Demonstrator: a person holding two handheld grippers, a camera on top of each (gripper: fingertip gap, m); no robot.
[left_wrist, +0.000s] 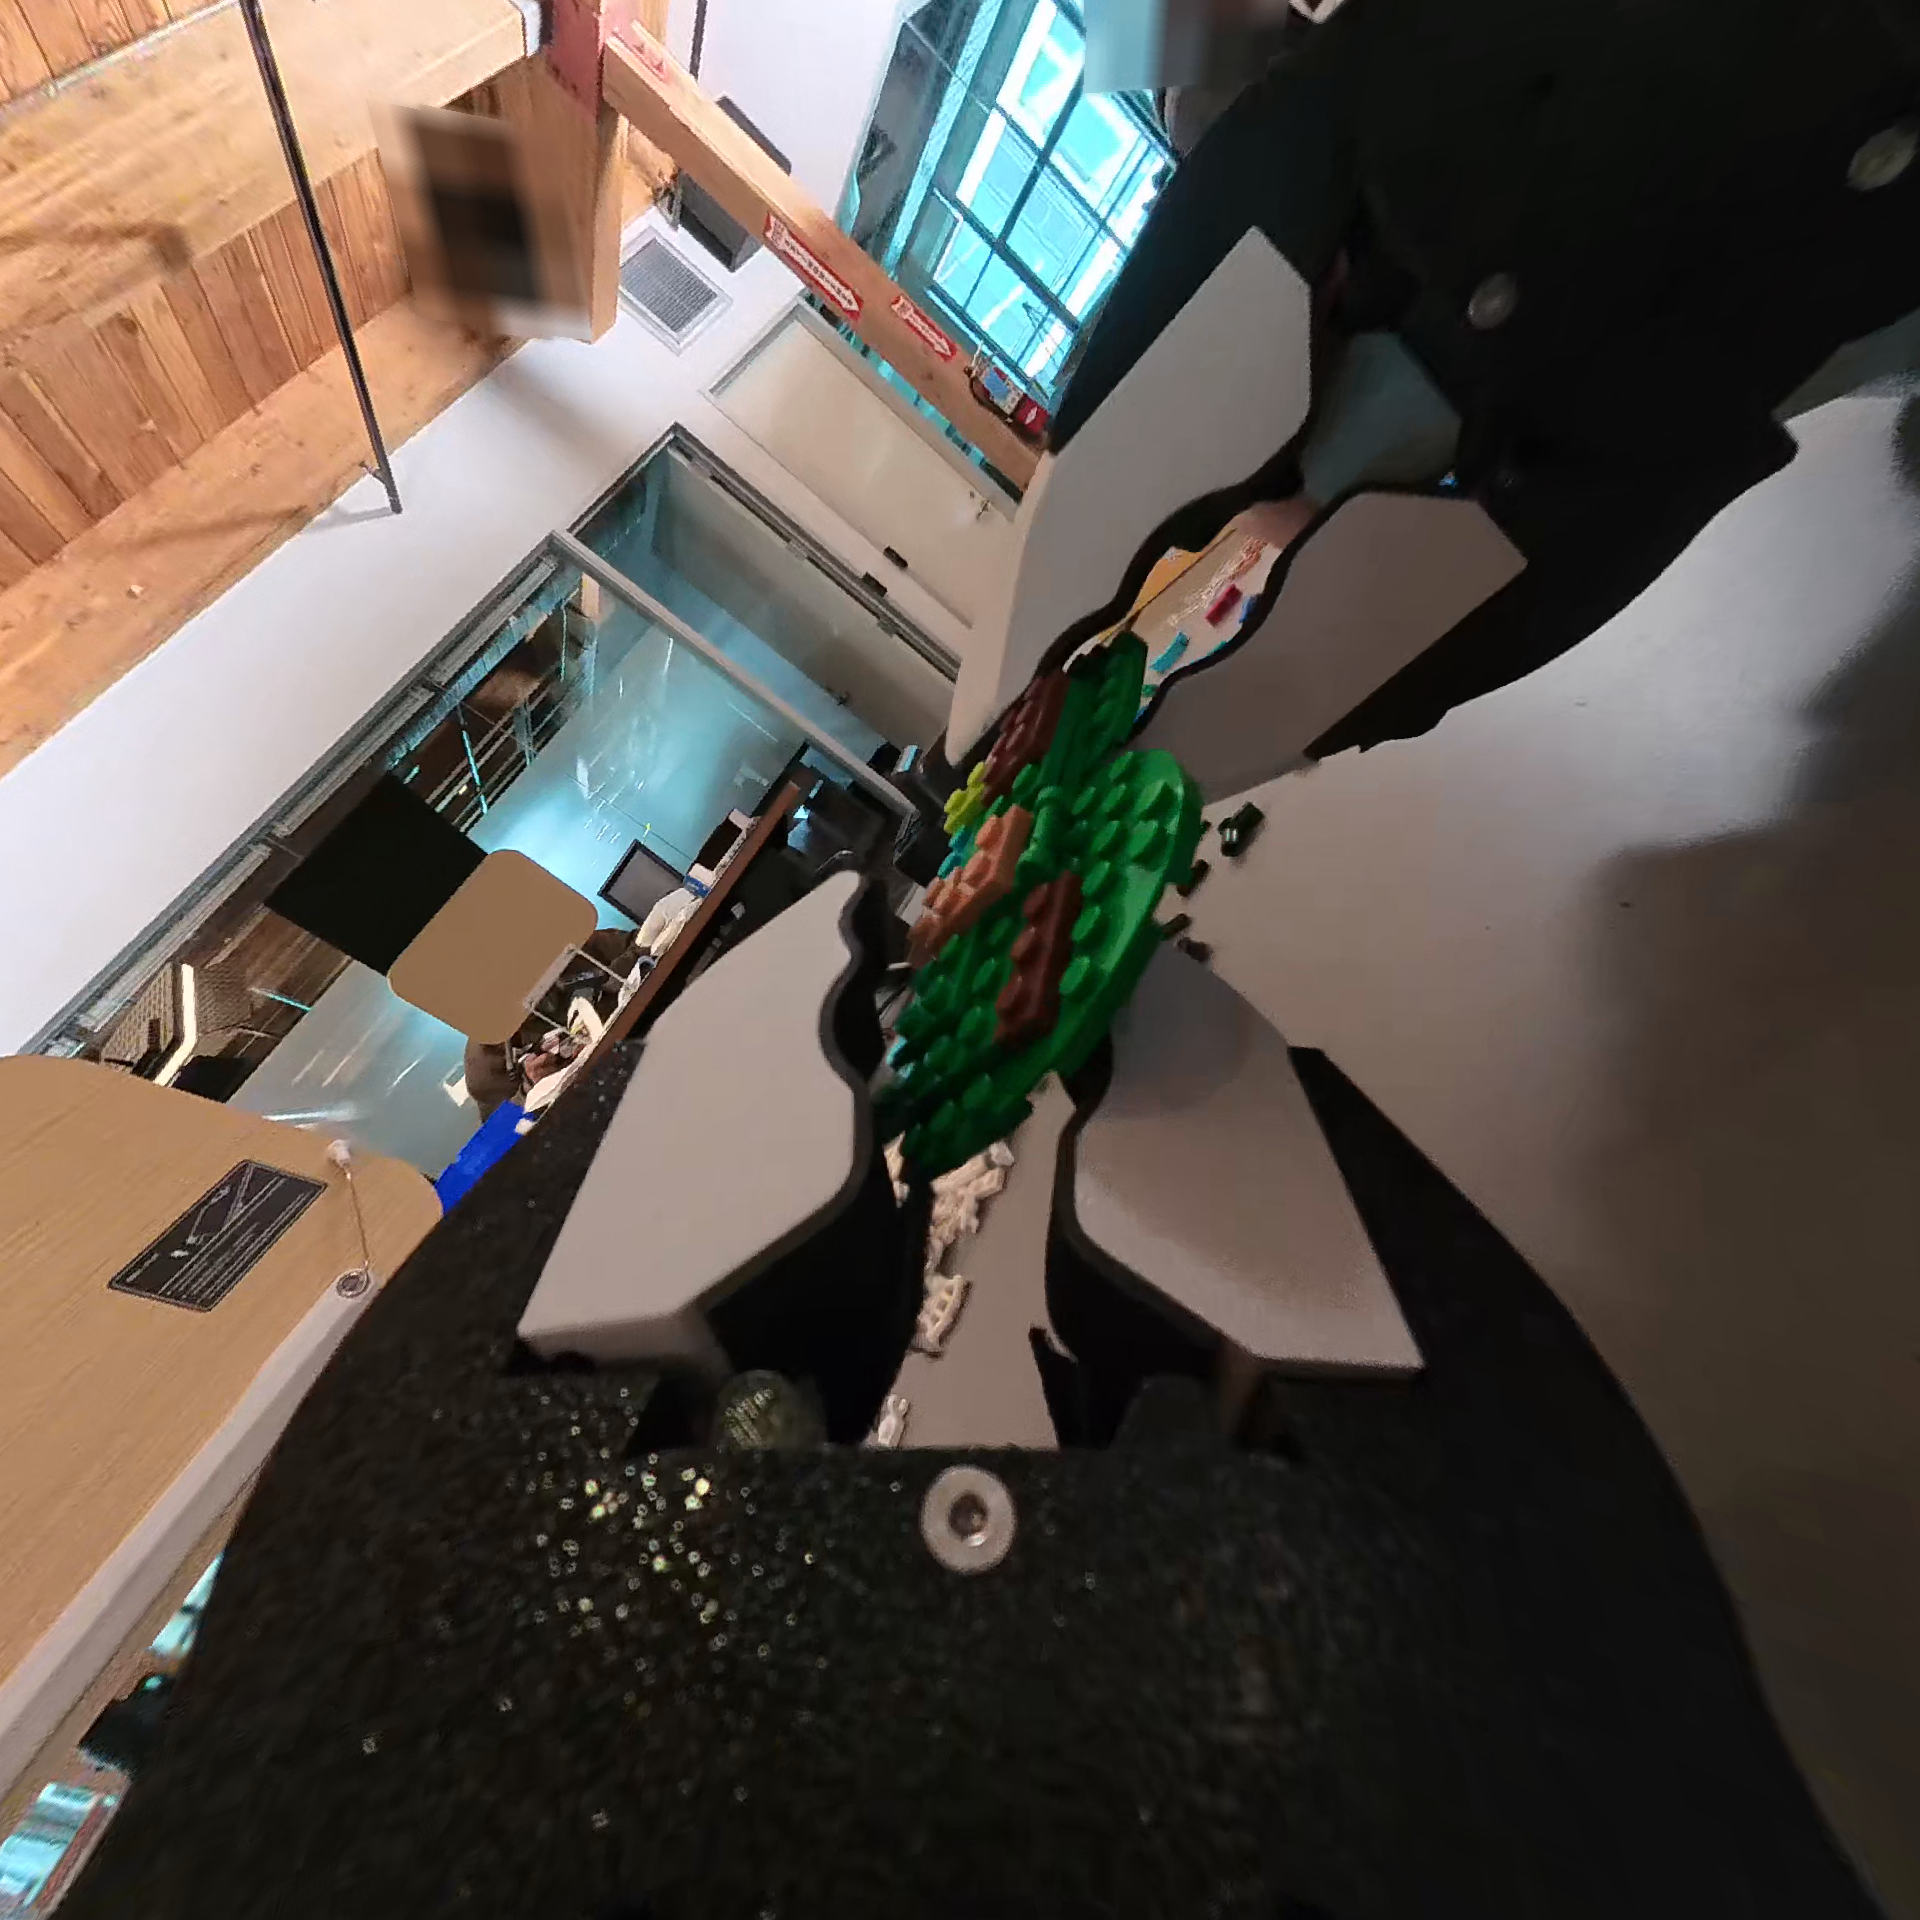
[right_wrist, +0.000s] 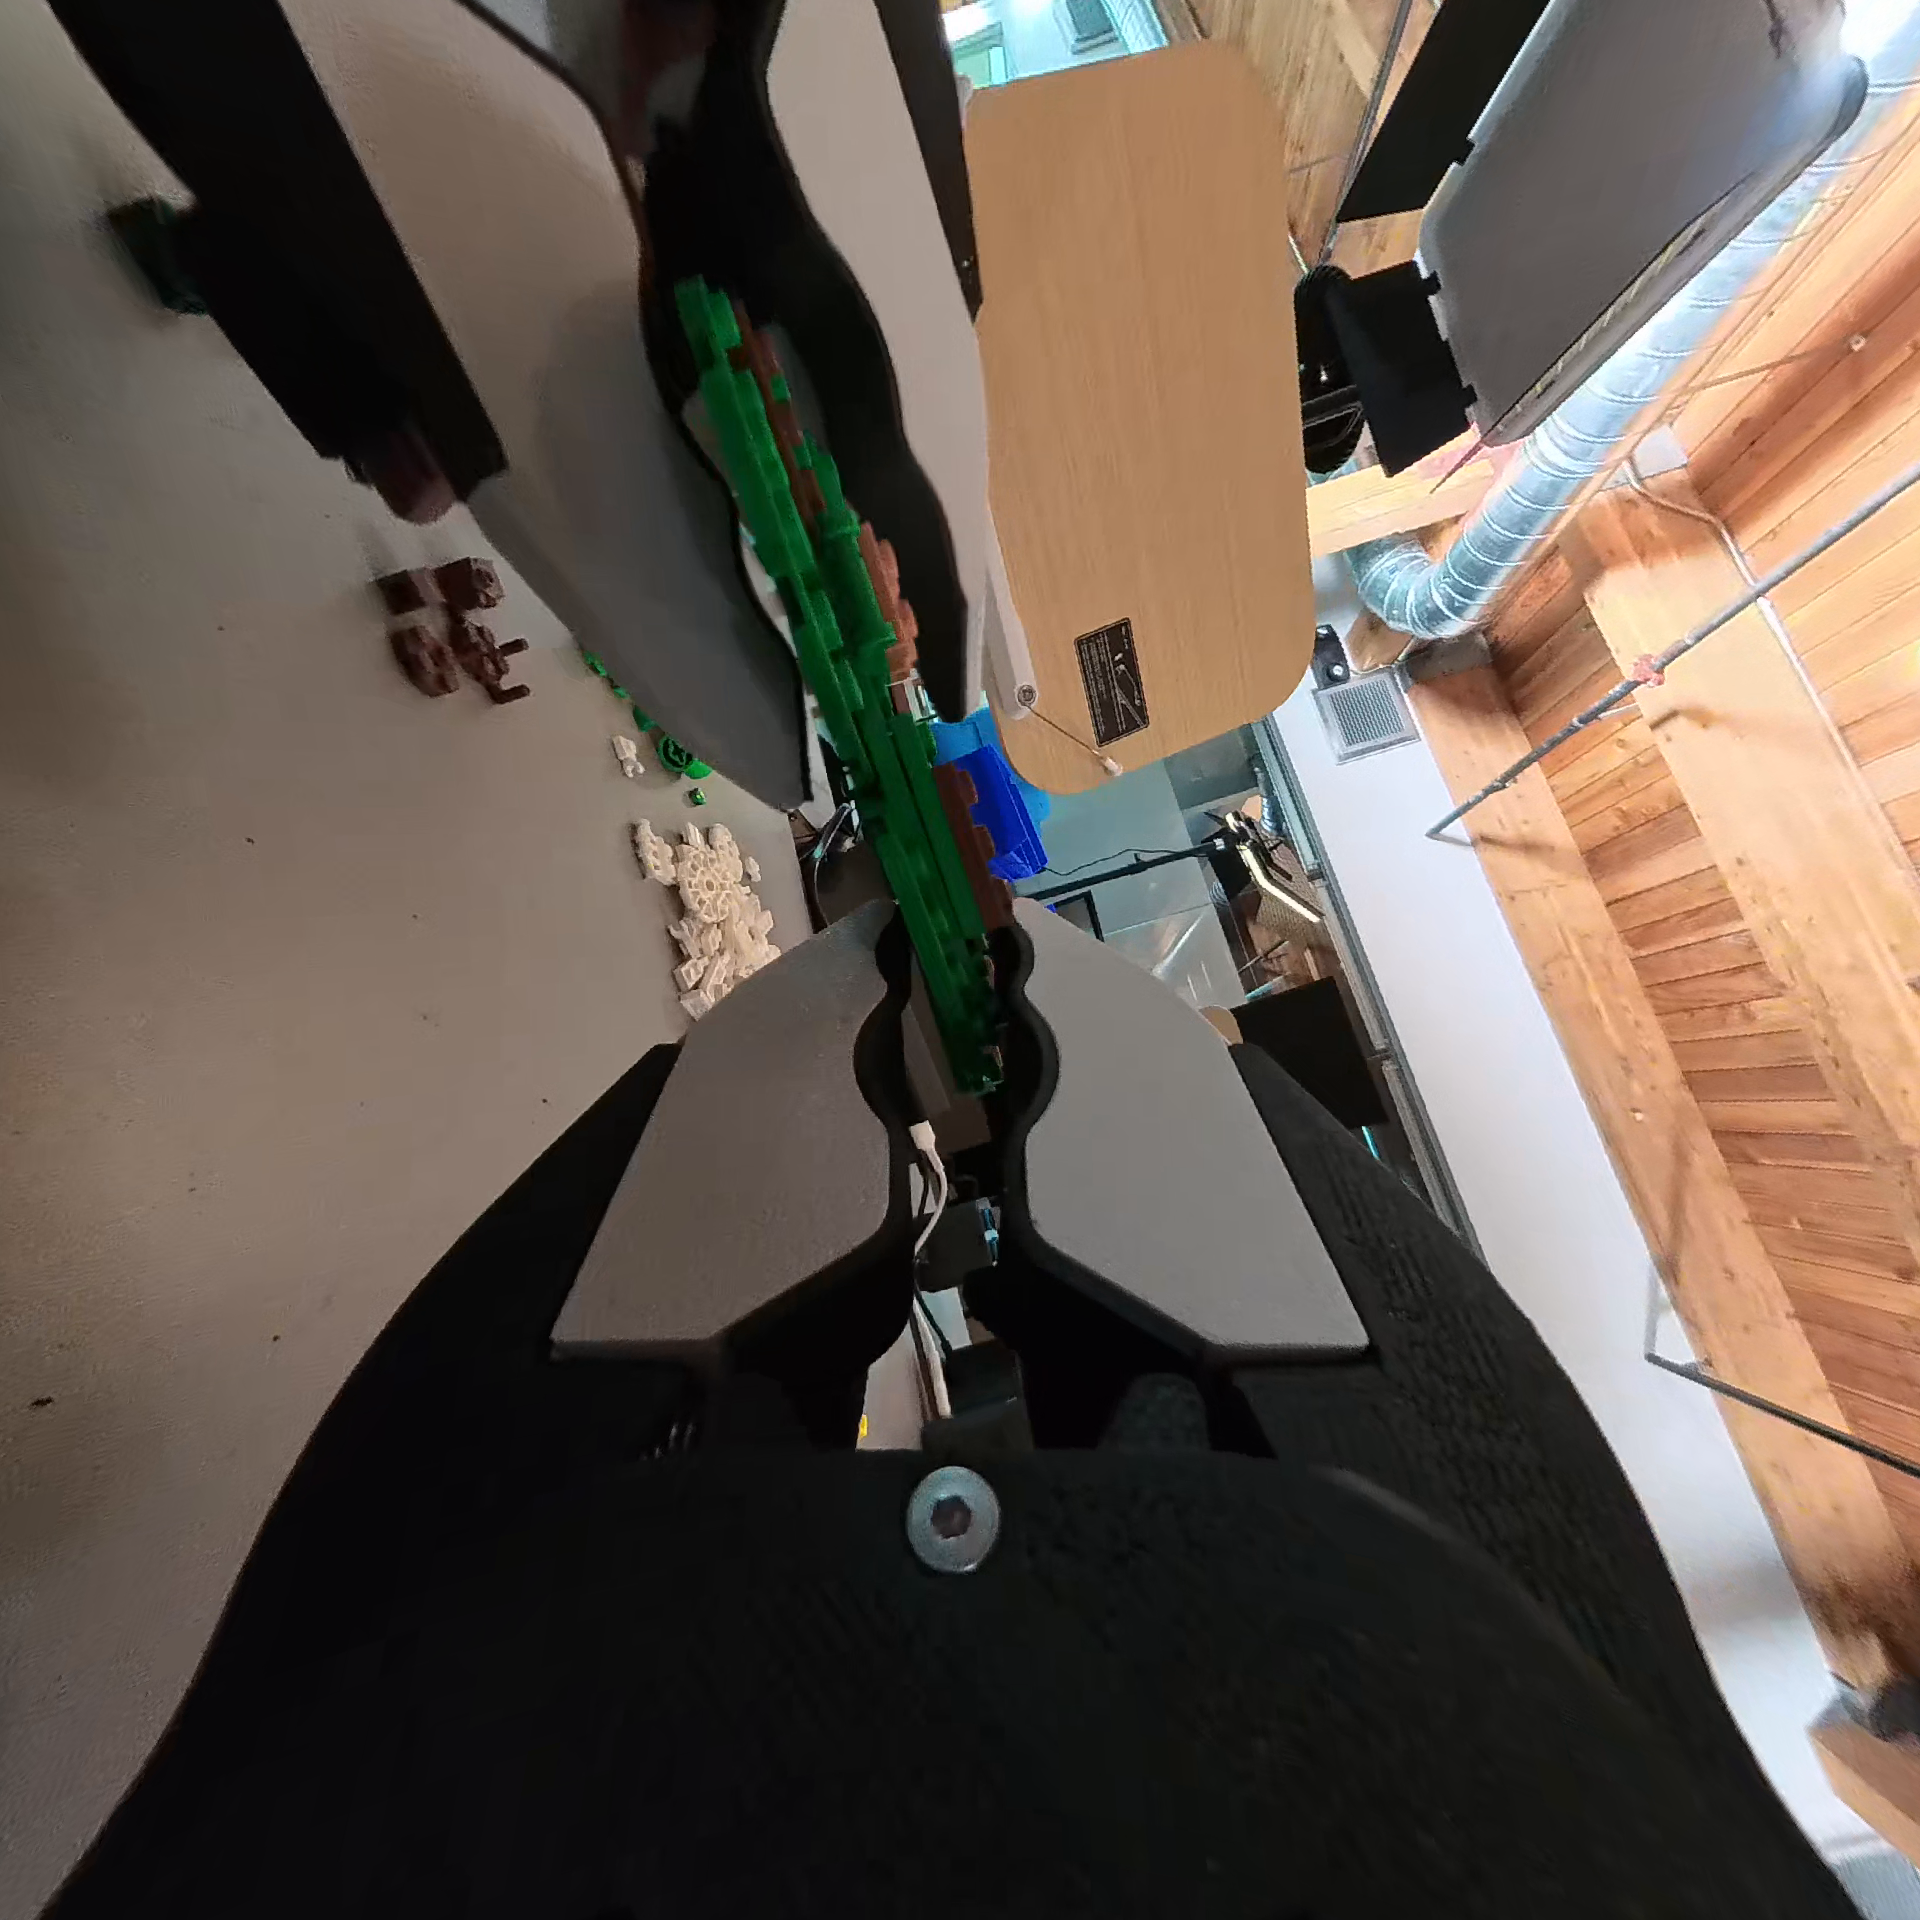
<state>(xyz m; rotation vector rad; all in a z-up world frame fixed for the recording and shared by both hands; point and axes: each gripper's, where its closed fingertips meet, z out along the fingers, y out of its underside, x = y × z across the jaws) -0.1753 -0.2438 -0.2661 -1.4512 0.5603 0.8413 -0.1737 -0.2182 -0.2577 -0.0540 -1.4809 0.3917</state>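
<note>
Green studded plate (right_wrist: 883, 790) with brown bricks stands on edge off the table (right_wrist: 260, 987), clamped in our right gripper (right_wrist: 951, 997), our left gripper (left_wrist: 966, 997) spread around its far end, white pieces (right_wrist: 707, 914) scattered nearby.

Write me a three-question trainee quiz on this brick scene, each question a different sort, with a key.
1. True or false: the right gripper is shut on the edge of the green plate.
2. What colour is the pile of small pieces lying on the table? A red, B white, C yellow.
3. Fill in: besides green, the bricks stuck on the plate are mostly ____.

Key: 1 true; 2 B; 3 brown.
</note>
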